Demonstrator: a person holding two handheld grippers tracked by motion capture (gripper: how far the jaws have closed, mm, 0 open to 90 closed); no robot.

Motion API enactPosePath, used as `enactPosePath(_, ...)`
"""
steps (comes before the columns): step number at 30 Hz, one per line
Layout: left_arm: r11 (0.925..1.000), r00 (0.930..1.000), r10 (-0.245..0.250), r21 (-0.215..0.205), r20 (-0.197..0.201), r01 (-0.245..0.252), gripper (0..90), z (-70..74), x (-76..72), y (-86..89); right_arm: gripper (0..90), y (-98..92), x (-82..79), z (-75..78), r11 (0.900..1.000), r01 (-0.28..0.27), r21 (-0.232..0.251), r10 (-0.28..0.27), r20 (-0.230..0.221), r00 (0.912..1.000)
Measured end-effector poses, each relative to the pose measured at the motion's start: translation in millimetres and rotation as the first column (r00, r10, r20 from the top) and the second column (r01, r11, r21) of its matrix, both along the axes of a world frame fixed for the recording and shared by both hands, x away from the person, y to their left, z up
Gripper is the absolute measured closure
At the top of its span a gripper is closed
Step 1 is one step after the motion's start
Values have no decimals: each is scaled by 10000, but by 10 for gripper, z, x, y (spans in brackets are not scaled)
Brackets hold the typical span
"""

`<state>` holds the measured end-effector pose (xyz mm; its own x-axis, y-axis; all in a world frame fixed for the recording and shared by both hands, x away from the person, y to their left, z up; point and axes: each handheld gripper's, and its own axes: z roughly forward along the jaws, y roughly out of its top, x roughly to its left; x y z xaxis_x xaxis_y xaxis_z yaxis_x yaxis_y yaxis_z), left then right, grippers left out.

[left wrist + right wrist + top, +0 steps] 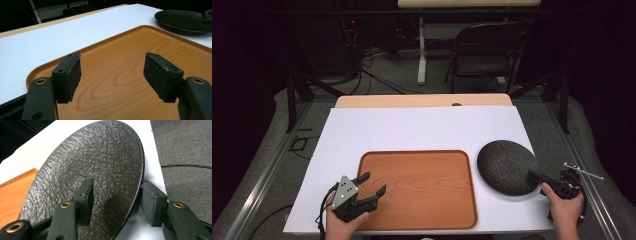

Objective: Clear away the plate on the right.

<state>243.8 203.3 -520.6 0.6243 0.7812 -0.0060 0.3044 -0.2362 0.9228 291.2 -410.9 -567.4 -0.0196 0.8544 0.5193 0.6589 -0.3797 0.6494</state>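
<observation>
Right gripper [116,201] straddles the plate [87,170] rim at four o'clock, jaws apart; left gripper [112,75] wide over the tray [130,50]

A white sheet [412,127] covers most of the table [422,100], whose pale wooden edge shows along the far side. Grey carpet [387,80] spreads over the floor beyond it. A black folding chair [484,52] stands there, beside a white table leg [422,52], with dark cables [367,65] trailing across the carpet.
</observation>
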Motion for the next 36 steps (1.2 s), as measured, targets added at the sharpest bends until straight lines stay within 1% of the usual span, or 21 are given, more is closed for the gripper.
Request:
enactPosePath(4, 10000, 10000, 31, -15, -29, -31, 309, -2, 6, 2, 495, 4, 0, -3, 10000, 21, 44, -21, 2, 10000)
enactPosePath(5, 10000, 10000, 46, -38, -65, -46, 310, -4, 8, -1, 495, 7, 2, -10, 10000, 19, -32, -19, 113, 9999)
enactPosePath(7, 10000, 9999, 19, -21, -120, -19, 311, -6, 15, 1, 495, 12, -4, -11, 10000, 18, -31, -18, 108, 9999)
enactPosePath(8, 10000, 9999, 16, -18, -134, -16, 311, -7, 17, 1, 495, 4, -3, -15, 9999, -31, -136, 33, 175, 9998)
enactPosePath(10, 10000, 9999, 59, -18, -142, -59, 312, -6, 16, 2, 499, 14, -7, -8, 10000, 12, -80, -11, 77, 10000)
enactPosePath(12, 10000, 9999, 61, -15, -138, -62, 313, -4, 16, 7, 525, 14, -7, -11, 9998, 57, -203, -54, 130, 9999)
enactPosePath(15, 10000, 9999, 54, -67, -151, -55, 313, -7, 17, 14, 566, 5, -12, -13, 9997, 136, -204, -134, 117, 9998)
enactPosePath(17, 9999, 9998, 79, -90, -193, -81, 314, -7, 16, 17, 579, -4, -15, -10, 9996, 166, -209, -164, 86, 9998)
enactPosePath(18, 9999, 9997, 92, -84, -205, -93, 314, -8, 16, 20, 578, -10, -13, -11, 9994, 137, -310, -133, 126, 9998)
enactPosePath(19, 9999, 9998, 79, -85, -185, -81, 314, -10, 19, 22, 579, 3, -13, -7, 9996, 234, -147, -233, 63, 9997)
enactPosePath(20, 9999, 9998, 123, -77, -179, -125, 314, -11, 18, 22, 580, -5, -10, -8, 9994, 198, -267, -195, 117, 9997)
enactPosePath(24, 9998, 9996, 167, -97, -210, -169, 315, -12, 22, 27, 606, -6, -13, -3, 9995, 318, -68, -318, 16, 9995)
enactPosePath(25, 9998, 9997, 159, -116, -202, -162, 316, -13, 23, 29, 613, -18, -14, -6, 9995, 274, -184, -273, 70, 9996)
enactPosePath(27, 9998, 9996, 167, -137, -206, -170, 318, -12, 23, 32, 616, -10, -18, 0, 9995, 322, -49, -322, 1, 9995)
enactPosePath(28, 9997, 9996, 187, -123, -209, -189, 319, -10, 23, 33, 619, -22, -19, 2, 9993, 227, -301, -225, 45, 9997)
enactPosePath(30, 9998, 9996, 183, -124, -222, -186, 320, -9, 26, 38, 621, -4, -24, 18, 9995, 291, -110, -291, 14, 9996)
enactPosePath(31, 9998, 9996, 151, -102, -256, -153, 321, -7, 28, 43, 622, -10, -26, 25, 9996, 236, -171, -235, 61, 9997)
enactPosePath(34, 9997, 9994, 190, -161, -275, -194, 322, -7, 28, 47, 633, -10, -34, 42, 9995, 318, 90, -319, 156, 9994)
enactPosePath(36, 9996, 9994, 199, -176, -268, -203, 323, -6, 27, 52, 640, -18, -39, 56, 9991, 333, 280, -336, 130, 9994)
